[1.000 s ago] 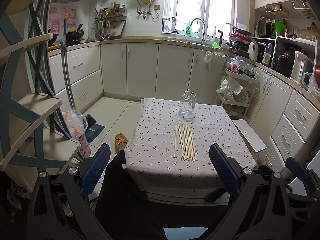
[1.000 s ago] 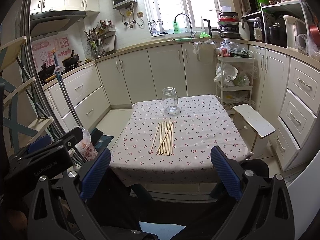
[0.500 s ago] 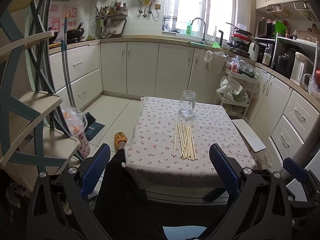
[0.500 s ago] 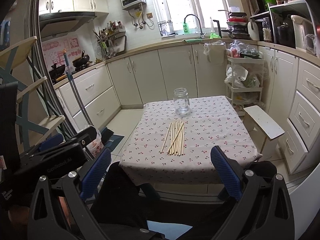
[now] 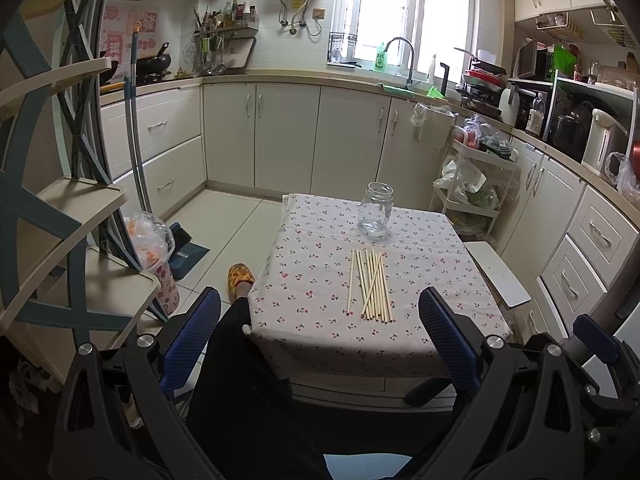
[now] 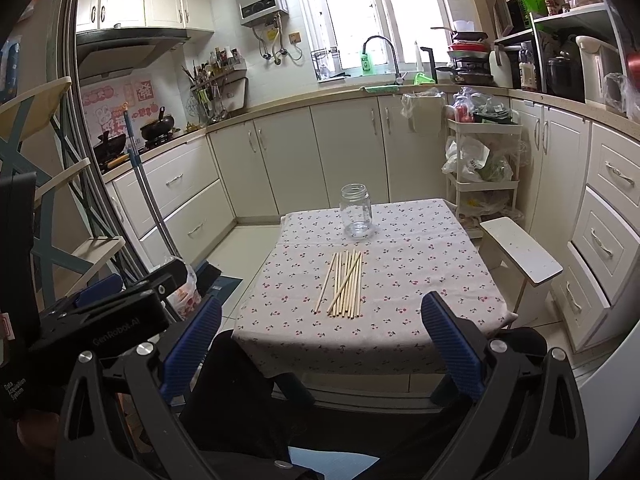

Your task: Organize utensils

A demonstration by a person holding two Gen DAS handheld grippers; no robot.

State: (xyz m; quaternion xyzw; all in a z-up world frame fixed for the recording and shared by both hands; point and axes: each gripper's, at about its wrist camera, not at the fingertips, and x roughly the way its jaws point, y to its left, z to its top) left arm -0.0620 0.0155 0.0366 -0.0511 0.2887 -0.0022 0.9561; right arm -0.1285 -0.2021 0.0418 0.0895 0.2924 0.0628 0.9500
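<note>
While both tools were held back near the person's lap, nothing on the bench [image 5: 452,280] had been touched yet. On the left, the left hand-held gripper [image 5: 319,336] had its two blue fingers [image 5: 191,340] wide apart, with nothing between them, and it was well short of the bench. A dark trouser leg [image 5: 256,392] ran under it, down to a foot in a yellow slipper [image 5: 239,276] on the floor. In the middle of the flowered cloth lay the chopsticks [image 5: 372,285], a bunch of pale thin sticks lying flat, side by side, with one or two crossing over the others. Just behind them, a little way off and not touching, stood the glass jar [image 5: 376,210], upright, open at the top and empty. To the right of the bench was a small white stool [image 5: 496,272]. On the right, the right hand-held gripper [image 6: 320,338] also had its fingers spread wide and held nothing, and it too was back from the bench. I think the job was only starting: the sticks probably belong in the jar. The next move looked like a reach forward and down to the near ends of the sticks, then a squeeze on a few of them. The sticks are thin and lie flat on soft cloth, so the fingers would need to come low and close gently, or the sticks could roll away. The other tool could steady the jar so it would not tip over.
</note>
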